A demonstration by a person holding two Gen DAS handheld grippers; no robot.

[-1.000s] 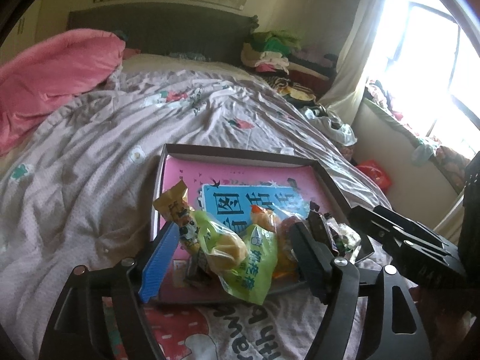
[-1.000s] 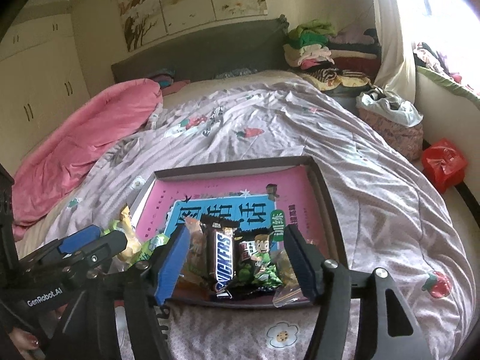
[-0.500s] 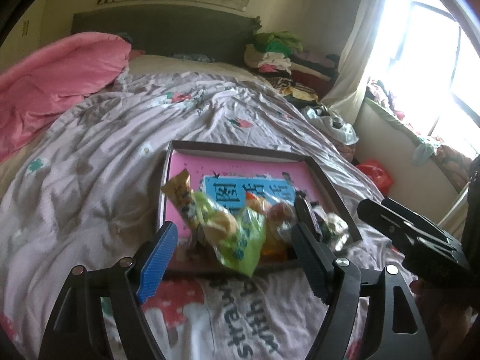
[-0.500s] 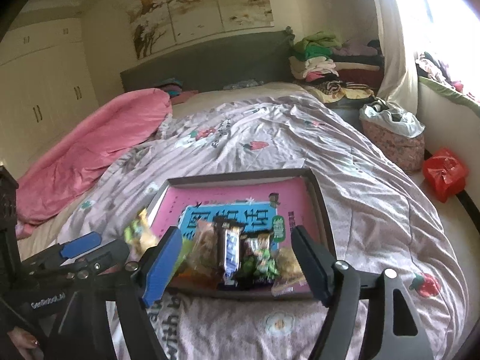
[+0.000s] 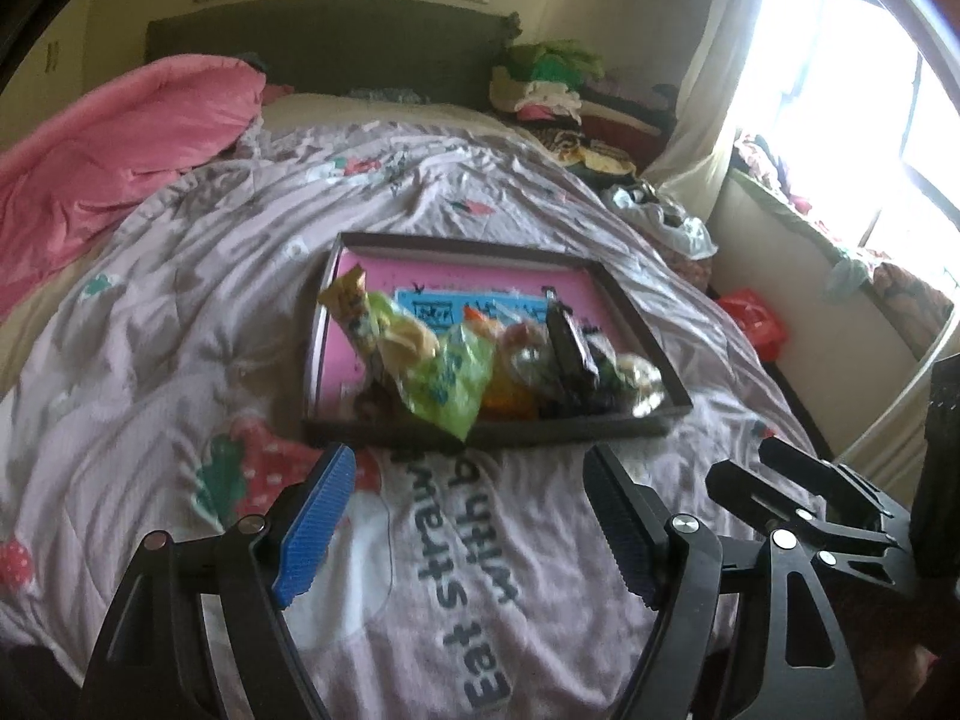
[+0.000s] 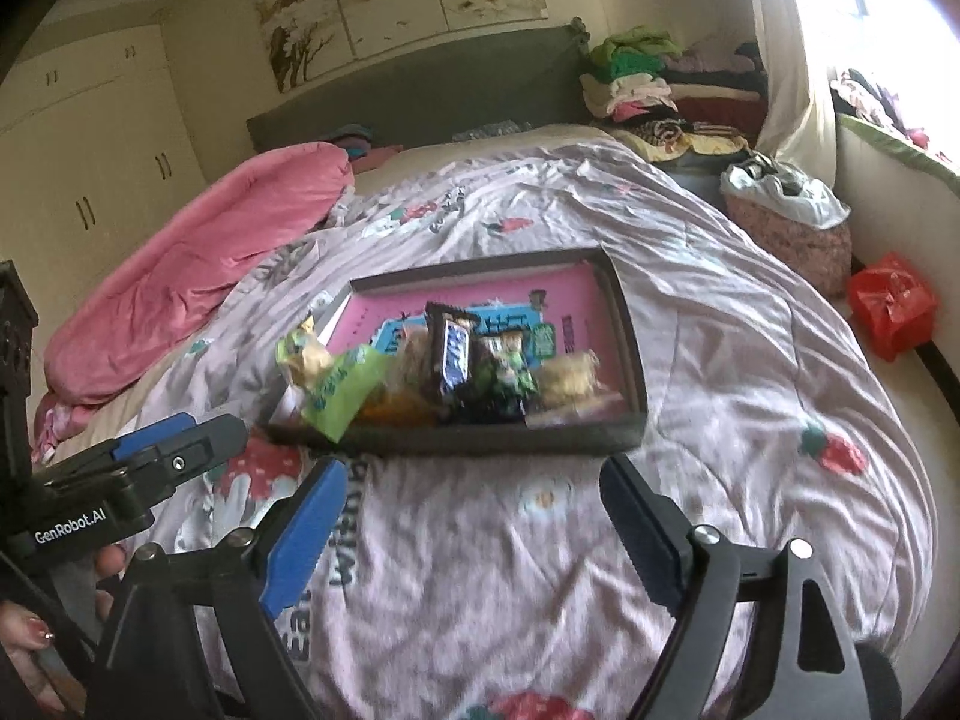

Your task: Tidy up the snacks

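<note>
A dark-rimmed tray point(image 5: 642, 324) with a pink floor lies on the bed; it also shows in the right wrist view point(image 6: 633, 330). Several snacks are piled at its near end: a green bag point(image 5: 447, 381) hanging over the rim, a yellow packet point(image 5: 351, 300), a dark Snickers bar point(image 6: 450, 354), a green-and-black packet point(image 6: 501, 369) and a pale packet point(image 6: 567, 381). My left gripper point(image 5: 474, 516) is open and empty, short of the tray's near rim. My right gripper point(image 6: 474, 519) is open and empty, also short of the near rim.
The tray rests on a lilac strawberry-print quilt point(image 5: 180, 312). A pink duvet point(image 5: 108, 156) lies at the far left. Stacked clothes point(image 6: 660, 78) sit by the headboard. A red bag point(image 6: 891, 306) and a white-bagged basket point(image 6: 786, 210) stand on the floor at the right.
Both grippers have pulled back from the tray toward the bed's foot; the snacks that stood between the fingers now lie beyond the fingertips. Both stay open.
</note>
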